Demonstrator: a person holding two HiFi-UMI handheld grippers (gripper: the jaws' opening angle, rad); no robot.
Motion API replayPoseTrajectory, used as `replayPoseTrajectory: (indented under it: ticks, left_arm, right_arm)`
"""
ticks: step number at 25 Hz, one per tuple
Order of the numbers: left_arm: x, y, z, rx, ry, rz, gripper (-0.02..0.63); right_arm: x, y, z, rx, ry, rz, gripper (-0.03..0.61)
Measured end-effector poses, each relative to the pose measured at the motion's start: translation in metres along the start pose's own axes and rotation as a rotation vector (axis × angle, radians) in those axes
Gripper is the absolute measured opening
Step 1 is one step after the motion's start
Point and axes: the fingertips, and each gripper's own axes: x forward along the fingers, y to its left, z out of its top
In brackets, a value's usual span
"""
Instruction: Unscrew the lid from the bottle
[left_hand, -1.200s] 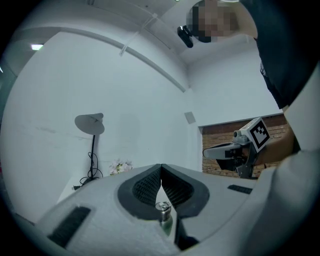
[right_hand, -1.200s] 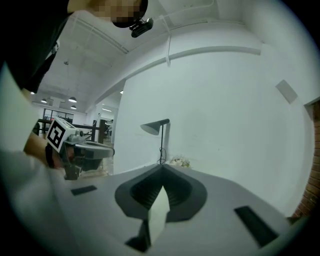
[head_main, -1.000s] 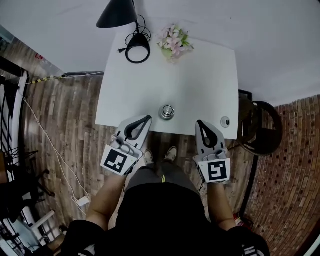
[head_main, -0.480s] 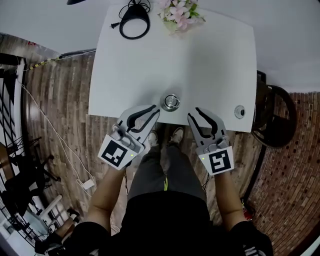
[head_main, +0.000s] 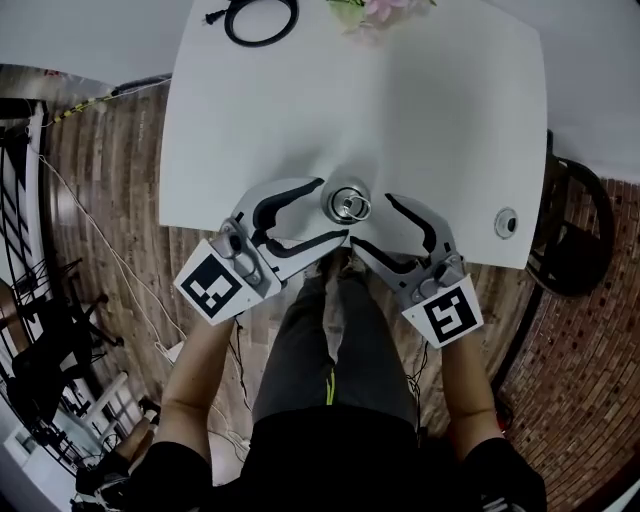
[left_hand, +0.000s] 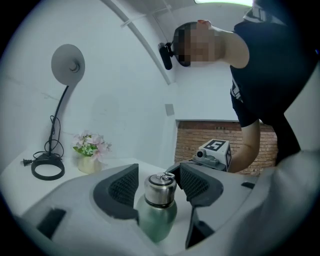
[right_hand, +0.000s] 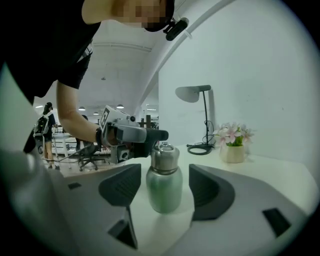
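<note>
bottle (head_main: 347, 205) upright, lid (left_hand: 160, 191) on, btwn jaws of l gripper (head_main: 332, 210) & r gripper (head_main: 372, 220), both opening w/ no pad on it, l closer in.

White table (head_main: 430, 120): bottle (head_main: 347, 205), lamp base (left_hand: 48, 177), flowers (head_main: 388, 8), small disc (head_main: 506, 222).

At the table (head_main: 430, 110) edge the bottle (head_main: 347, 205) stands flanked by left tongs (head_main: 331, 209) and right tongs (head_main: 372, 220), both opening, neither gripping.

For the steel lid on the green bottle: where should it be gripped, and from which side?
Grip the lid across its straight round wall, below the small top loop, coming in level from the table's near edge. The bottle stands upright close to that edge, so its sides are free.
</note>
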Motion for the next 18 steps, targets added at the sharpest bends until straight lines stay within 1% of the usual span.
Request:
replayPoseTrajectory:
  ticks: [3, 7, 11, 18]
  left_arm:
    - [0.007, -0.008, -0.006, 0.076, 0.028, -0.07, 0.27]
    - [0.016, -0.012, -0.008, 0.134, 0.032, -0.132, 0.291]
    - [0.025, -0.011, -0.01, 0.153, 0.037, -0.184, 0.308]
    - [0.039, -0.015, -0.01, 0.165, 0.055, -0.27, 0.308]
  right_arm:
    - [0.01, 0.005, -0.005, -0.025, -0.003, 0.036, 0.304]
    - [0.021, 0.009, -0.011, -0.021, -0.004, 0.066, 0.329]
    - [0.032, 0.004, -0.015, -0.004, 0.0, 0.083, 0.339]
    - [0.047, 0.01, -0.02, -0.025, -0.001, 0.163, 0.341]
